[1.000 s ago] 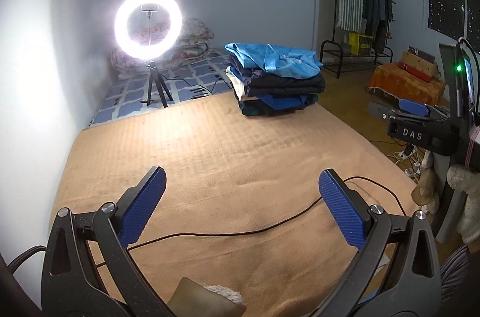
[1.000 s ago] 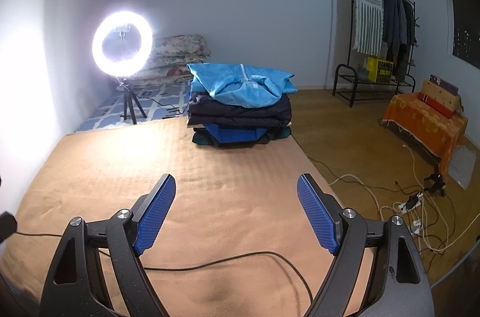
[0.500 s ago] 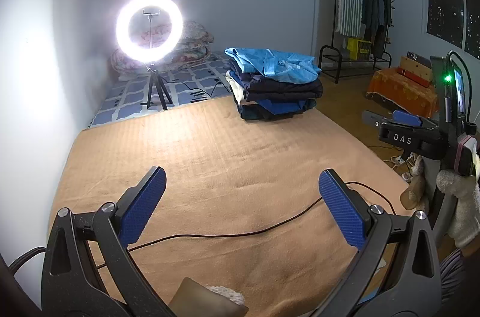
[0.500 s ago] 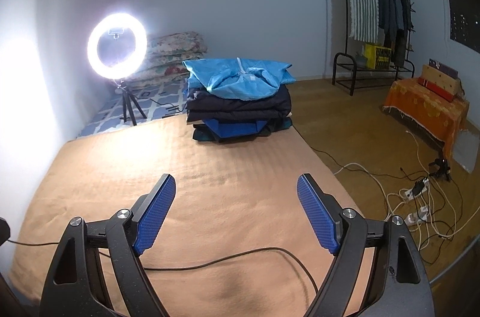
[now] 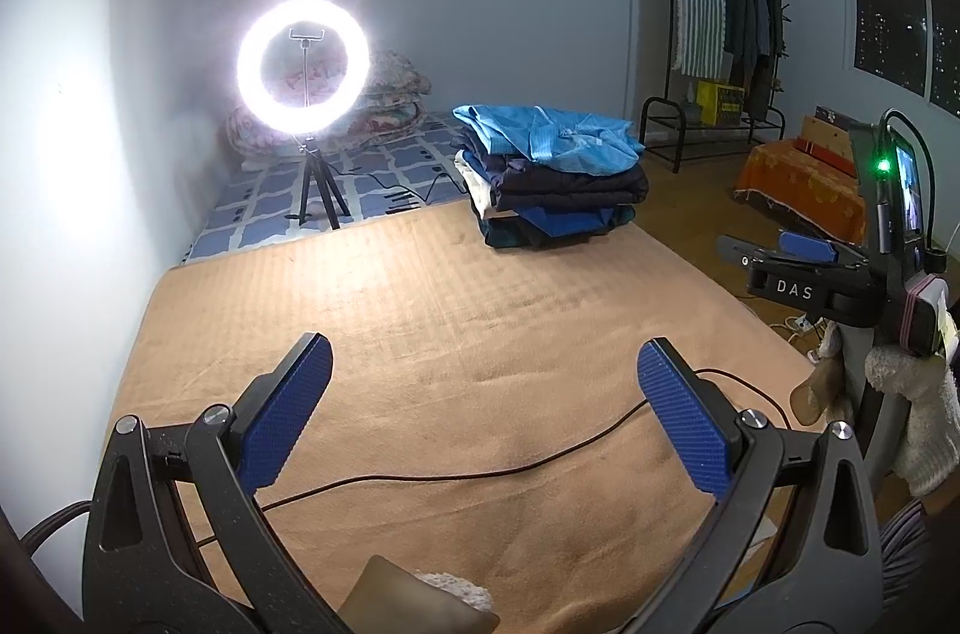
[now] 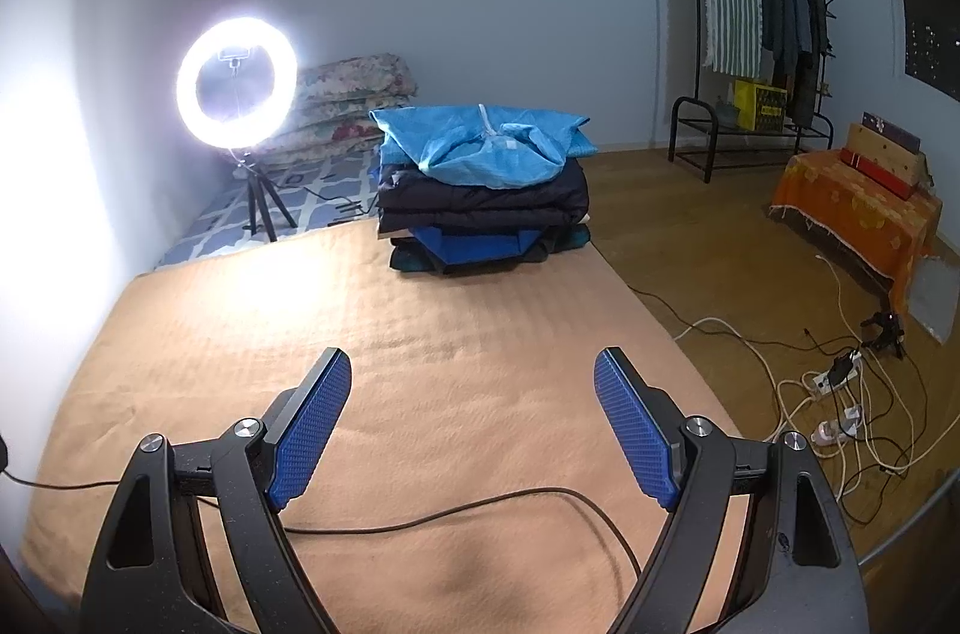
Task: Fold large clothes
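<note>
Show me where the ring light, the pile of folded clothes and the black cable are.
ring light [image 5: 300,72], left wrist view, centre of the ring.
pile of folded clothes [image 6: 480,190], right wrist view, dark middle layer.
black cable [image 6: 480,505], right wrist view, stretch on the blanket.

A dim room; the ring light [image 5: 302,69] flares white, washing out the left wall [image 6: 42,153]; fisheye edges bend.
</note>
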Demonstrator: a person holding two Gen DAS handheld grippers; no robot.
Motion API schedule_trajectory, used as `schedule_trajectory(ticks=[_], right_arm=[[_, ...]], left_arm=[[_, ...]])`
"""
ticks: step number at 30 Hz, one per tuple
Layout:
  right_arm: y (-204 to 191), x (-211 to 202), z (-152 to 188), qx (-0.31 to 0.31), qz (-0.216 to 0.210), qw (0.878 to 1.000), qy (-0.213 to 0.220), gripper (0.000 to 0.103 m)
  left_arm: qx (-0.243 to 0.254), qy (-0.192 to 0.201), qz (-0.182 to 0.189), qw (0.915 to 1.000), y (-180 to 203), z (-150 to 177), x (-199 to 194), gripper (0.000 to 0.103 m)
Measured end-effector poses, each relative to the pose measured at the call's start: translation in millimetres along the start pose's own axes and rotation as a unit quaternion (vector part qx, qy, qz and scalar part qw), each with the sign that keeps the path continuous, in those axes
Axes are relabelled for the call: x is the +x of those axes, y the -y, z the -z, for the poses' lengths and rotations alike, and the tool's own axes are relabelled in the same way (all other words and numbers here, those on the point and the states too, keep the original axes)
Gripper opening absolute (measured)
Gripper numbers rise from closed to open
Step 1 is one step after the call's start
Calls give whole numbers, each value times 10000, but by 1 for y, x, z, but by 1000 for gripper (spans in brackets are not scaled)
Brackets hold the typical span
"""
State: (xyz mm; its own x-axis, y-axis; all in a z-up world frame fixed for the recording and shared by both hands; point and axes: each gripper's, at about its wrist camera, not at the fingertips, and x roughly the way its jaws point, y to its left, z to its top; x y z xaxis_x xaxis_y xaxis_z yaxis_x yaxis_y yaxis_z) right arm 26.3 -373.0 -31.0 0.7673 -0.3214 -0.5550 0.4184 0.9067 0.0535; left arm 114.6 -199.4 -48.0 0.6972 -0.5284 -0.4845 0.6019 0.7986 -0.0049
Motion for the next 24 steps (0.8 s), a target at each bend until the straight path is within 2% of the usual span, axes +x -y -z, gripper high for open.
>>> schedule_trajectory(ticks=[24], right_arm=[[0, -1, 1, 10, -5, 10000, -34, 83]], left_arm=[[41, 30, 1, 10000, 2, -6, -4, 103]])
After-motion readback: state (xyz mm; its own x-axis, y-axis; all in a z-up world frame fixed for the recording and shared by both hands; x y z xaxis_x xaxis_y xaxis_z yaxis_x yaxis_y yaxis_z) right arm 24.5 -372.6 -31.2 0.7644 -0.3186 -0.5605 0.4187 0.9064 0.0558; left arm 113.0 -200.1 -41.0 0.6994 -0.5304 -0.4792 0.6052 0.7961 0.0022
